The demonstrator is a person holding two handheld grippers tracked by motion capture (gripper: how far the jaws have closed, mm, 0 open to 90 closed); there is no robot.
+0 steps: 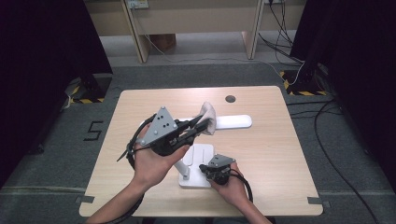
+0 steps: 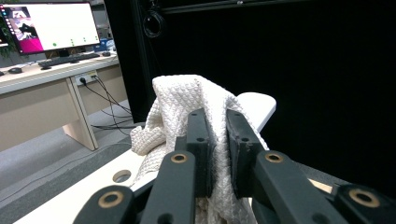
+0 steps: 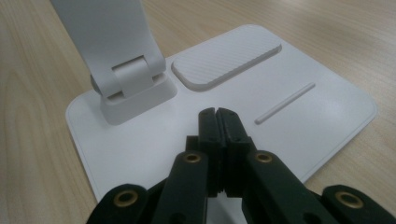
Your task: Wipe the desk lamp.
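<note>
A white desk lamp stands on the wooden table (image 1: 261, 154). Its flat base (image 1: 200, 151) is near the front, and its long head (image 1: 236, 122) lies across the middle. A white knitted cloth (image 1: 208, 115) is draped against the head's left end. My left gripper (image 1: 204, 125) is shut on the cloth. In the left gripper view the cloth (image 2: 177, 102) bulges around both jaws of the left gripper (image 2: 216, 117), with the lamp head (image 2: 257, 103) behind it. My right gripper (image 1: 202, 167) is shut and empty. In the right gripper view its tips (image 3: 217, 113) rest over the lamp base (image 3: 327, 107), near the arm's hinge (image 3: 135, 79).
A round cable hole (image 1: 230, 98) sits near the table's far edge. Dark curtains flank the table on both sides. Cables (image 1: 327, 140) trail over the floor at the right. A desk with a monitor (image 2: 51, 25) stands beyond the table.
</note>
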